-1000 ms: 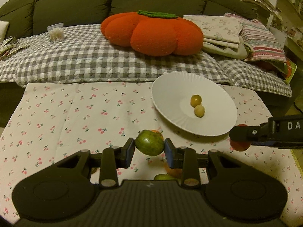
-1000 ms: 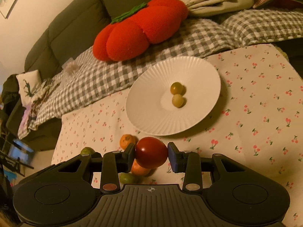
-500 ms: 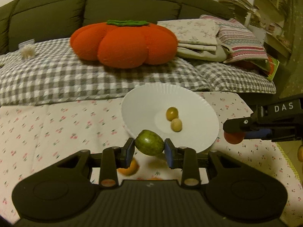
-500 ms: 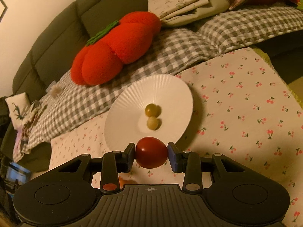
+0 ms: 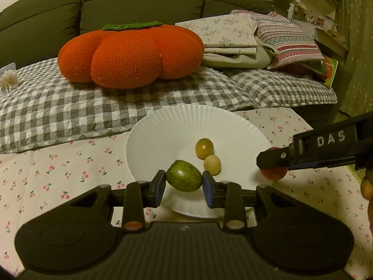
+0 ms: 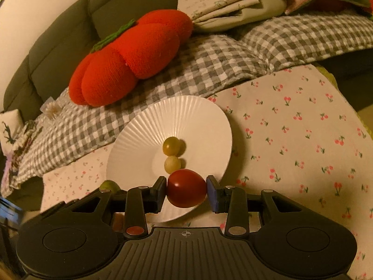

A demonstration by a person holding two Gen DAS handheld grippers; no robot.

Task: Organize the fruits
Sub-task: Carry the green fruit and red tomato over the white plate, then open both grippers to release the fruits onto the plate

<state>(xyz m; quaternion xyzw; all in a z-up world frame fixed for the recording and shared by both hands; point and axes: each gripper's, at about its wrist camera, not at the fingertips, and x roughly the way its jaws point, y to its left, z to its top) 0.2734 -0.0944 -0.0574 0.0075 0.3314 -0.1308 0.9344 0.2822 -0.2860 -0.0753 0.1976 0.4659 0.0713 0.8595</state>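
Left gripper (image 5: pixel 184 182): jaws closed onto a green fruit (image 5: pixel 184 178) — egg-shaped, smooth, dull olive skin with a brownish patch; it hangs over the near edge of the plate, clear of its surface as far as the left wrist view tells.
Right gripper (image 6: pixel 186 191): jaws pressed against both sides of a red fruit (image 6: pixel 186 191) — glossy, rounded, slightly pointed to the right; it is held over the near rim of the plate, just in front of the pale ball.
Plate (image 6: pixel 139 126): white, round, shallow, with fine radial ribs running from the flat centre to the rim; it rests on the desk.
On the plate: two small round fruits touching each other — a darker yellow-green one (image 6: pixel 171 146) farther back and a paler cream one (image 6: pixel 172 164) nearer.
Desk cover (image 6: pixel 291 140): pale cloth printed with small red cherries.
Behind the desk: a dark green sofa (image 5: pixel 116 11), its seat draped in a grey-and-white checked quilted blanket (image 5: pixel 70 107).
Cushion (image 5: pixel 130 53): plush, orange-red, lobed like a pumpkin, with a green knitted top; it sits on the blanket.
Beside the cushion: folded floral linens (image 5: pixel 223 35) and a striped knit cushion (image 5: pixel 289 39).
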